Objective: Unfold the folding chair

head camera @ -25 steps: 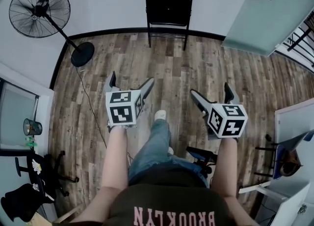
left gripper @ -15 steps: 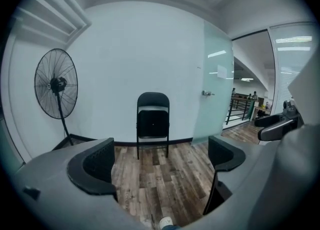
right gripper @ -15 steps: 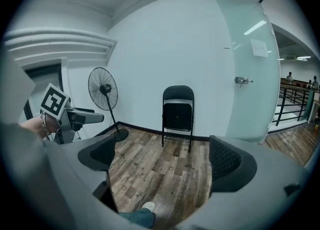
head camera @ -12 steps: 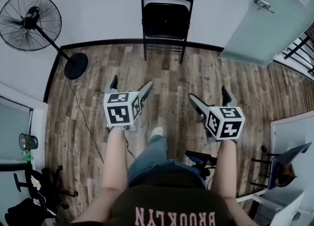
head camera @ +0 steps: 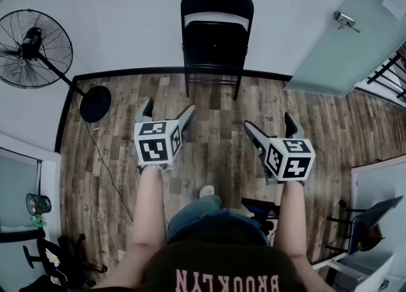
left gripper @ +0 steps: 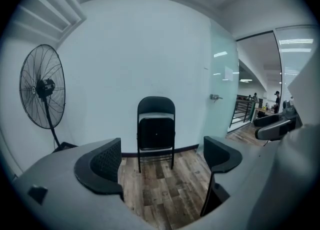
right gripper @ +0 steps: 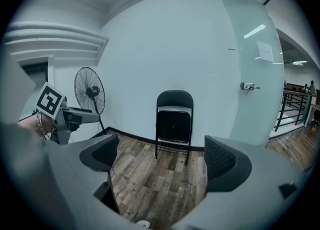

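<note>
The left gripper (head camera: 169, 108) and right gripper (head camera: 269, 122) hover over the wooden floor (head camera: 216, 148), fingers apart and empty; the left's have just been closing slightly. Well beyond them, the black folding chair (head camera: 216, 43) stands folded against the white wall (head camera: 127, 24).

The head view looks steeply down from above the person (head camera: 219, 265), with the folding chair (head camera: 216, 37) at top centre. Both gripper views look low and almost level across the wood floor (left gripper: 165, 184), well back from that chair at frame centre. All three share chair and fan (head camera: 32, 46).
</note>
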Available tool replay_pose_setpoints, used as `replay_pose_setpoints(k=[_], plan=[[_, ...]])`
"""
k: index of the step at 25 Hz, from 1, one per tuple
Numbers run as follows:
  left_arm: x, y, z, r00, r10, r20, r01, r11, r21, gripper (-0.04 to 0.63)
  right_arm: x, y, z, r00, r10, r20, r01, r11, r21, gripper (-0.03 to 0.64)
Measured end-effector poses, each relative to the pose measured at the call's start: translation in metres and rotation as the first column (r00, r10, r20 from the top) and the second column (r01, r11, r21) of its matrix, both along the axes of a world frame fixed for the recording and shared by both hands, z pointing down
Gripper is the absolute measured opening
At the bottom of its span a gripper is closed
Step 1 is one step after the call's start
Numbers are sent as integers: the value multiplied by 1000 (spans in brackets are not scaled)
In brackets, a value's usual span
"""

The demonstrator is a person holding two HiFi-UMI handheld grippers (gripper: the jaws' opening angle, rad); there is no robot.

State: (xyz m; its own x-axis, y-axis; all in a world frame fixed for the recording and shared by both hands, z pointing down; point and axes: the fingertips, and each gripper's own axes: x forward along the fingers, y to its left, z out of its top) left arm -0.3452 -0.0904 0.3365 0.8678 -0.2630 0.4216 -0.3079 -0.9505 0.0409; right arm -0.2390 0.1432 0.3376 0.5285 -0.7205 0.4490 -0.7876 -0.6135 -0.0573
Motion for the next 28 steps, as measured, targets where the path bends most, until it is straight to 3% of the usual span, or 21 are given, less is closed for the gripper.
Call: replay_pose_setpoints(k=[16, 28], plan=[[50, -37, 11, 1000, 20, 17, -20, 1000, -19, 514, 56, -28, 13, 999, 48, 26, -46, 997, -55, 543], [136, -88, 22, 998, -35, 55, 37, 999, -18, 514, 158, -75, 24, 997, 40, 60, -37, 998, -46, 543]])
